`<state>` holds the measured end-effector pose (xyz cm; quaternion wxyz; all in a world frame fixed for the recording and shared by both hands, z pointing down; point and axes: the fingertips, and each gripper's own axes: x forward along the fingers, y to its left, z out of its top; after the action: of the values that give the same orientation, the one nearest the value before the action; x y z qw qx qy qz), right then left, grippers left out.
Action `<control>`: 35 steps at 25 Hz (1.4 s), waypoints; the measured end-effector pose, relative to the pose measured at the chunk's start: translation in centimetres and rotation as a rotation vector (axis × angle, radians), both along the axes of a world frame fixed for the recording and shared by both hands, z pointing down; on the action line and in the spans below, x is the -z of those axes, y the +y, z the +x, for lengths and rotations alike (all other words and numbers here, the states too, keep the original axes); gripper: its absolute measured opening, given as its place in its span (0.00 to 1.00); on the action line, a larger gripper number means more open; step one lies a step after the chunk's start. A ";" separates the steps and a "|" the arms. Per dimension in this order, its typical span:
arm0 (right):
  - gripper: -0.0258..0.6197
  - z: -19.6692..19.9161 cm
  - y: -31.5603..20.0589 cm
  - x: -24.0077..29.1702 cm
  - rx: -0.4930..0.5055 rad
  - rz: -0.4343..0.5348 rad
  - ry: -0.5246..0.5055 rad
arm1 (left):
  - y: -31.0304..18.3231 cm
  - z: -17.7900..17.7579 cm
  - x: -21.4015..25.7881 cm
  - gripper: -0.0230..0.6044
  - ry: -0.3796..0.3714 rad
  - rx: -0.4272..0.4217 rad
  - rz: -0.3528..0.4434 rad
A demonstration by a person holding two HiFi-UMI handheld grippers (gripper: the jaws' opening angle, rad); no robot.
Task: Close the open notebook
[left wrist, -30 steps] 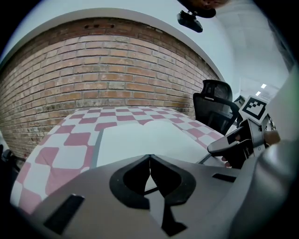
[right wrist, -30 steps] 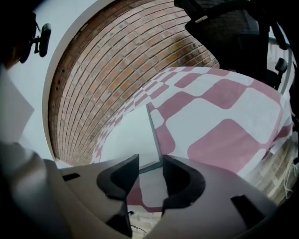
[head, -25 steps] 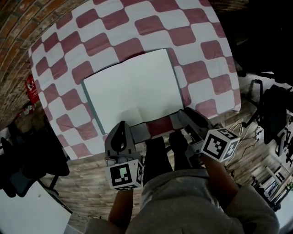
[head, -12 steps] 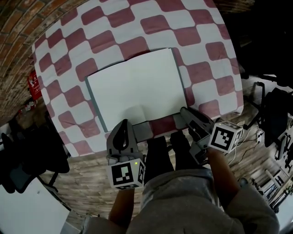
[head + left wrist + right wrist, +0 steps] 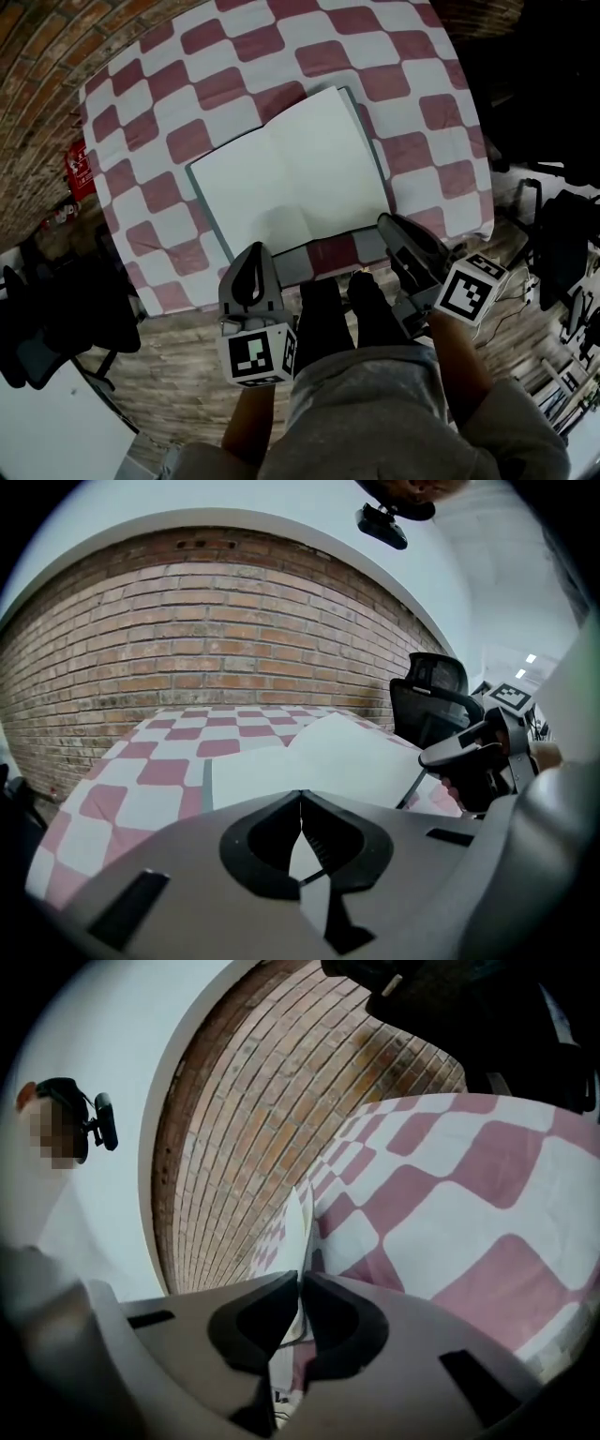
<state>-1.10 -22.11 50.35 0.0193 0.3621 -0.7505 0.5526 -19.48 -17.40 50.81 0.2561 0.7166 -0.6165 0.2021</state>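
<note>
Right hand-held gripper [image 5: 385,222] just clamped on notebook [image 5: 291,178] edge — right side now lifted, left hand-held gripper [image 5: 251,251] closed

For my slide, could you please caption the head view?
Its jaws just closing, the right gripper pinches the open notebook.

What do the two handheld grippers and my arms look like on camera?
The left gripper and the right gripper are grey moulded shells with black-lined jaws that taper to a point. At the back of each sits a white cube with black square markers, left and right. No cables show. The person wears a grey top whose sleeves stop short of the wrists.
</note>
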 end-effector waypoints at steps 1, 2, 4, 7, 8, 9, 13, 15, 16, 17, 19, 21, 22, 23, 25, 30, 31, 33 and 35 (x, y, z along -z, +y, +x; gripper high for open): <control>0.11 -0.4 0.0 0.7 0.024 0.017 -0.007 | 0.0 0.0 0.3 0.05 0.000 0.003 0.004; 0.11 -0.8 0.2 1.3 0.051 0.034 -0.013 | 0.1 0.1 0.6 0.05 -0.002 0.005 0.007; 0.11 -1.8 0.6 2.5 0.102 0.065 -0.022 | 0.3 0.0 1.4 0.05 -0.007 0.011 0.019; 0.11 -3.4 1.2 4.1 0.169 0.113 -0.011 | 0.5 -0.6 2.7 0.05 -0.014 0.033 0.044; 0.11 -4.0 1.4 4.6 0.191 0.128 -0.005 | 0.6 -0.8 3.1 0.05 -0.016 0.044 0.050; 0.11 -4.5 1.7 5.1 0.213 0.142 0.001 | 0.9 -1.1 3.6 0.05 -0.018 0.054 0.058; 0.11 -6.9 2.7 6.4 0.299 0.189 0.028 | 2.1 -2.4 5.3 0.05 -0.037 0.098 0.089; 0.11 -8.1 3.4 6.7 0.353 0.209 0.043 | 2.8 -3.1 6.0 0.05 -0.045 0.122 0.098; 0.11 -8.8 3.7 6.9 0.380 0.214 0.038 | 3.2 -3.4 6.3 0.05 -0.047 0.135 0.103; 0.11 -9.6 4.1 7.0 0.405 0.214 0.026 | 3.5 -3.7 6.6 0.05 -0.048 0.148 0.108; 0.11 -11.0 4.7 7.0 0.450 0.208 -0.006 | 4.0 -4.4 7.0 0.05 -0.052 0.171 0.117; 0.12 -12.3 5.3 6.9 0.482 0.190 -0.040 | 4.5 -5.0 7.3 0.05 -0.053 0.190 0.123; 0.13 -12.9 5.6 6.8 0.492 0.177 -0.061 | 4.7 -5.3 7.4 0.05 -0.054 0.199 0.125; 0.14 -13.5 5.8 6.8 0.502 0.161 -0.084 | 5.0 -5.6 7.5 0.05 -0.054 0.209 0.126; 0.16 -14.7 6.3 6.6 0.518 0.122 -0.134 | 5.4 -6.2 7.4 0.05 -0.052 0.230 0.125; 0.18 -17.8 7.6 5.4 0.586 0.085 -0.187 | 6.2 -7.1 6.3 0.05 -0.045 0.264 0.100; 0.19 -18.4 7.8 5.0 0.602 0.085 -0.181 | 6.3 -7.3 6.1 0.05 -0.045 0.269 0.096; 0.20 -19.5 7.9 3.7 0.618 0.071 -0.160 | 6.4 -7.8 5.7 0.05 -0.044 0.281 0.088; 0.21 -20.1 7.7 2.0 0.618 0.045 -0.132 | 6.7 -8.4 5.4 0.05 -0.044 0.296 0.079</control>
<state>-21.16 -14.37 48.31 0.1296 0.0808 -0.8365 0.5262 -27.91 -10.69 45.40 0.2411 0.6227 -0.7284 0.1536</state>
